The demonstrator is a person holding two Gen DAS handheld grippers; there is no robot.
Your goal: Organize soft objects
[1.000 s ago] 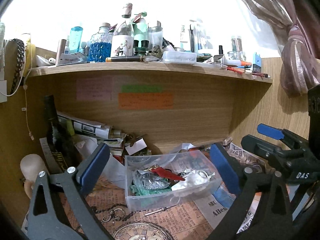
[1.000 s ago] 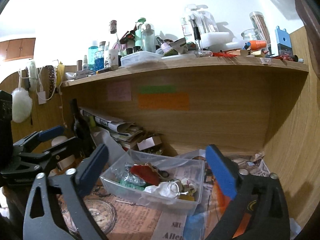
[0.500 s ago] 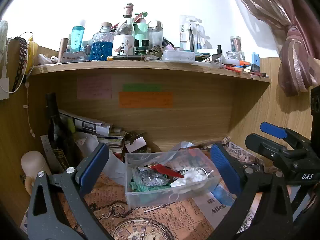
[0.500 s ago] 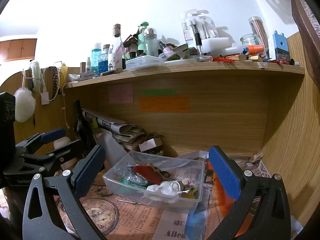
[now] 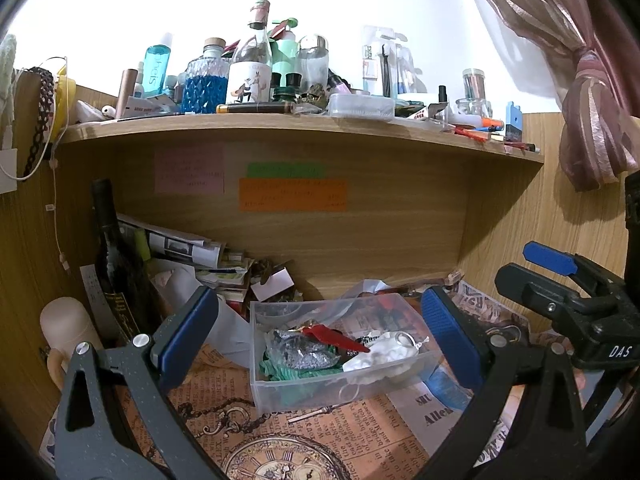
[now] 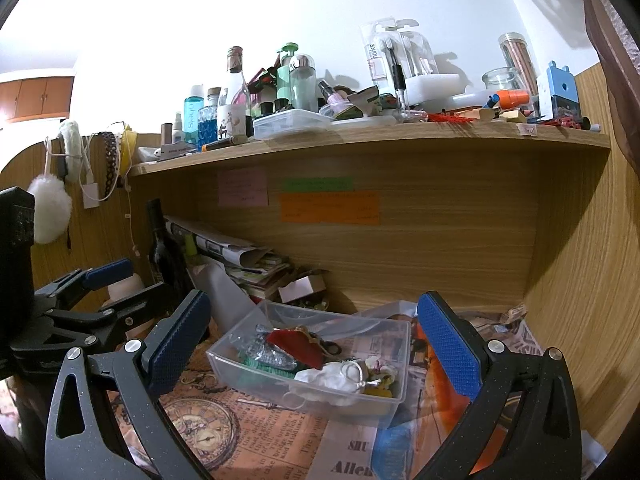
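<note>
A clear plastic box stands on the paper-covered desk under a wooden shelf; it also shows in the right wrist view. In it lie a red pouch, a silver crinkled bag, a green fabric piece and a white soft item. My left gripper is open and empty, held in front of the box. My right gripper is open and empty, also in front of the box. Each gripper shows at the other view's edge.
A dark wine bottle and a stack of papers stand at the back left. A beige bottle is at the far left. The shelf above is crowded with bottles. A wooden side wall closes the right.
Both grippers have drawn back and risen slightly, so the box looks a little smaller and lower. Both stay open and empty.
</note>
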